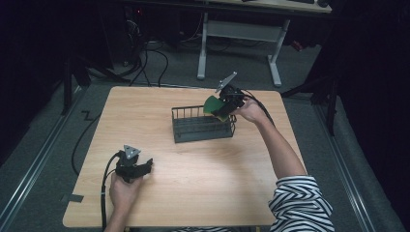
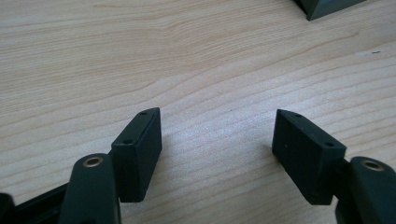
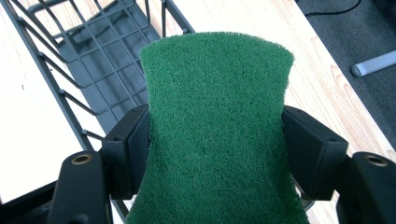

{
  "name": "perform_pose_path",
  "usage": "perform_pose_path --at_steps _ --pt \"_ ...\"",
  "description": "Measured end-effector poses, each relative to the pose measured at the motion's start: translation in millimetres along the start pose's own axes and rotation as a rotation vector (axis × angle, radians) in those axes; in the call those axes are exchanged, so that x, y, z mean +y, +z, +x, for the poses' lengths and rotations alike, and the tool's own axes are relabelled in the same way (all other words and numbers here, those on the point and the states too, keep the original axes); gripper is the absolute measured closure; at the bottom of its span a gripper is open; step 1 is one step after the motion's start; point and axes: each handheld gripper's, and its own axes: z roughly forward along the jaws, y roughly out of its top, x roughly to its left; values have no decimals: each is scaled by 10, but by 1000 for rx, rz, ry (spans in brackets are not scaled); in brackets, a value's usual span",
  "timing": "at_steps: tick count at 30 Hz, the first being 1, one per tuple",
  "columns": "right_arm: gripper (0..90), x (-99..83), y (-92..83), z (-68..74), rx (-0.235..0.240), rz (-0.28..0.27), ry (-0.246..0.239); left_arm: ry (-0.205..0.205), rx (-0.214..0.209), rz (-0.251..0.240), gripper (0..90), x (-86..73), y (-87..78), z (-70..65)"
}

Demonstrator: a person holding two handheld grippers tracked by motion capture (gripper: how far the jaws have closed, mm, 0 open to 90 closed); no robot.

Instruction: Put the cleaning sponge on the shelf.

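The wooden tabletop (image 1: 193, 159) carries a dark wire basket (image 1: 203, 126) near its far middle. Above the basket's right end, the right claw (image 1: 223, 107) grips a green scouring sponge (image 3: 217, 130) by its narrowed sides. The left claw (image 2: 217, 140) rests low at the near left, spread wide and holding nothing.

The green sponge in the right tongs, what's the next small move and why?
Probably lower the right tongs a little further into the wire basket before letting go: the jaws are clamped on the green sponge, which hangs over the basket's right end, above its mesh floor. The left tongs rest open on the table.
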Motion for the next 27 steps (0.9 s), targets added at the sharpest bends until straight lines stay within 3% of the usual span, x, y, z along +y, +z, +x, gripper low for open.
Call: perform_pose_path --at_steps 22,27 --pt "303 12 35 65 -39 42 -29 -8 -8 -3 338 -2 -3 14" --pt "280 25 37 61 -25 58 17 -7 -6 -2 338 -1 -3 11"
